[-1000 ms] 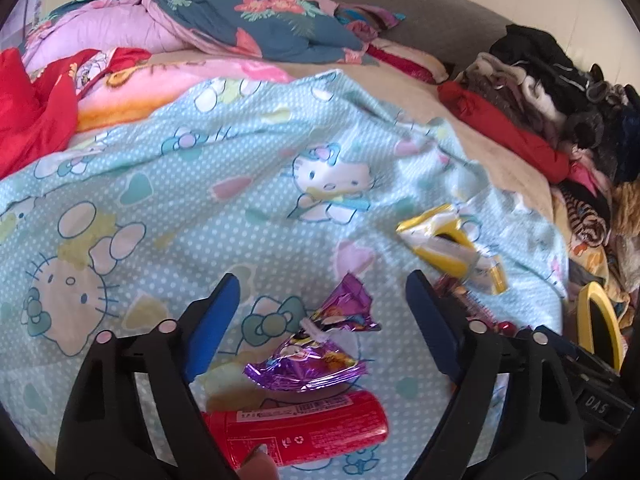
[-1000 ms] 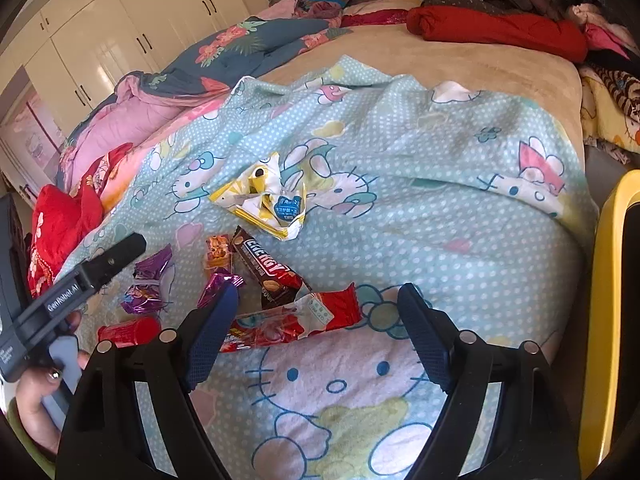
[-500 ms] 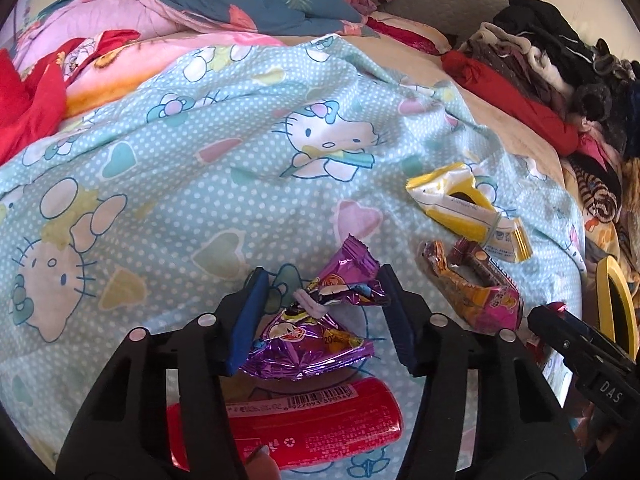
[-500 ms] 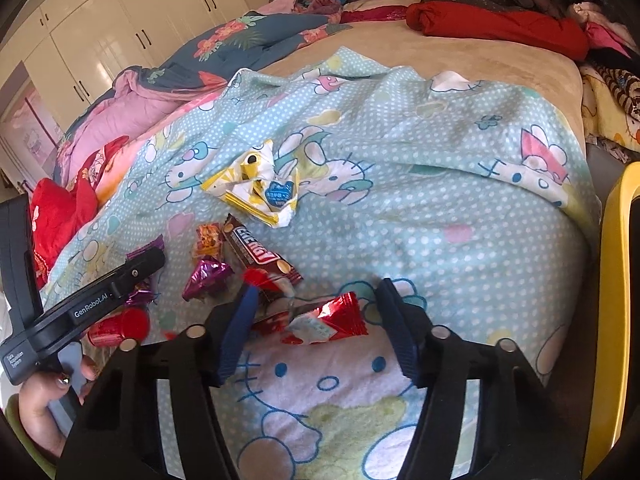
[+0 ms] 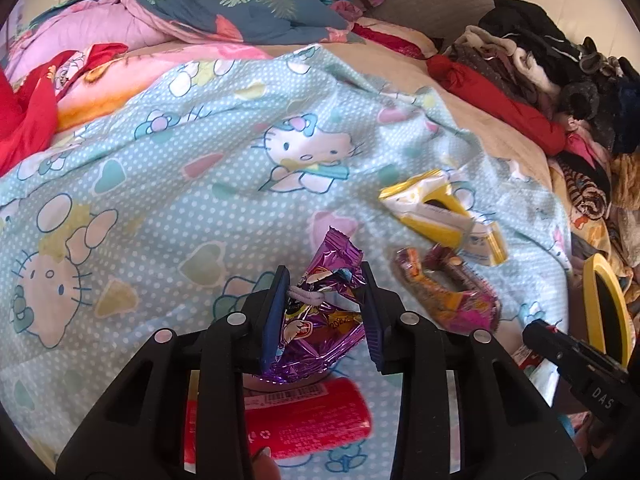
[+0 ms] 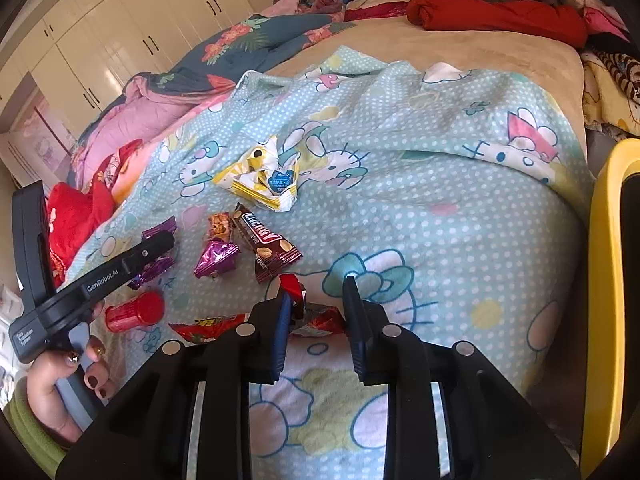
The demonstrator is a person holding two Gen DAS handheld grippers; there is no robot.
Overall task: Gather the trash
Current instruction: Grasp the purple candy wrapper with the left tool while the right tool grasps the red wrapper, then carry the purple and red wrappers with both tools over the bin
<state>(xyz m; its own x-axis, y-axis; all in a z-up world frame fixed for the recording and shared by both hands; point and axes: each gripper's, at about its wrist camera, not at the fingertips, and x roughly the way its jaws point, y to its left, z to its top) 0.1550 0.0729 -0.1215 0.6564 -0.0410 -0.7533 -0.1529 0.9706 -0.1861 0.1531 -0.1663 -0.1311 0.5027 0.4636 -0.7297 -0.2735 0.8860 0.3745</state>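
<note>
My left gripper point(image 5: 324, 276) is shut on two crumpled purple foil wrappers point(image 5: 320, 320), just above the blue cartoon-print blanket point(image 5: 192, 168). A red tube point(image 5: 304, 428) lies under it. My right gripper point(image 6: 316, 292) is shut on a red snack wrapper point(image 6: 316, 320) on the blanket point(image 6: 440, 184). A yellow and white packet point(image 5: 440, 212), an orange wrapper point(image 5: 428, 292) and a pink wrapper point(image 5: 468, 304) lie to the right in the left wrist view. In the right wrist view I see the yellow packet point(image 6: 264, 184), a brown bar wrapper point(image 6: 268, 244), a pink wrapper point(image 6: 216, 262) and the red tube point(image 6: 138, 312).
A yellow bin rim point(image 6: 608, 300) stands at the right of the bed; it also shows in the left wrist view point(image 5: 604, 308). Piled clothes point(image 5: 552, 72) fill the far right. Quilts point(image 5: 200, 12) and a red cloth point(image 5: 24, 116) lie at the back left. White wardrobes point(image 6: 132, 36) stand behind.
Both grippers have closed from wide open: the left on the purple wrappers, the right on the red wrapper. Both have moved forward and down to the blanket.
</note>
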